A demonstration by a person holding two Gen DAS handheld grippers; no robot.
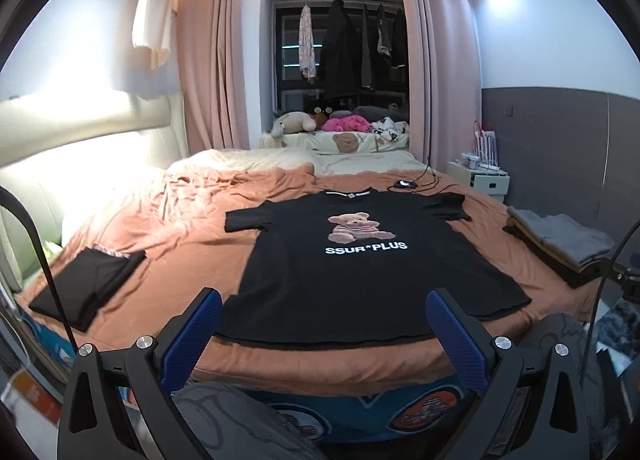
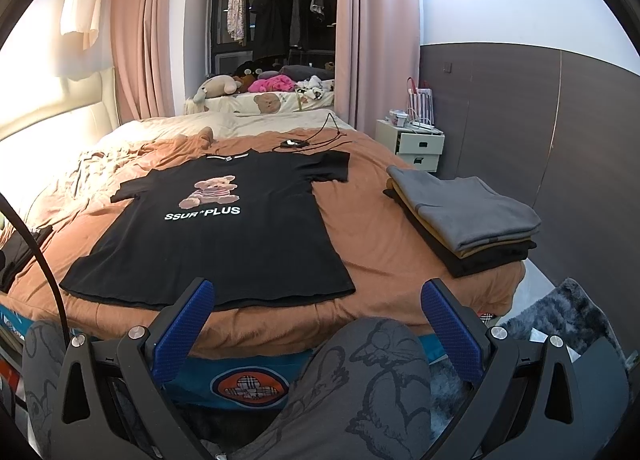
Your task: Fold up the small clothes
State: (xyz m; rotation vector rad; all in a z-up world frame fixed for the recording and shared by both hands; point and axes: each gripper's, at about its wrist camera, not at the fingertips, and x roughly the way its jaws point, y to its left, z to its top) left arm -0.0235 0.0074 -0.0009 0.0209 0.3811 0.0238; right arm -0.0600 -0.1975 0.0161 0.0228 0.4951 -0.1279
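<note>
Claws — left claw and right claw — are hovering wide open, gripping nothing, before the flat black bear-print cotton T-shirt lying on the orange-sheeted bed.

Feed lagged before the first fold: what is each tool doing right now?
Left tool: open, holding nothing, short of the black T-shirt hem.
Right tool: open, holding nothing.
</note>
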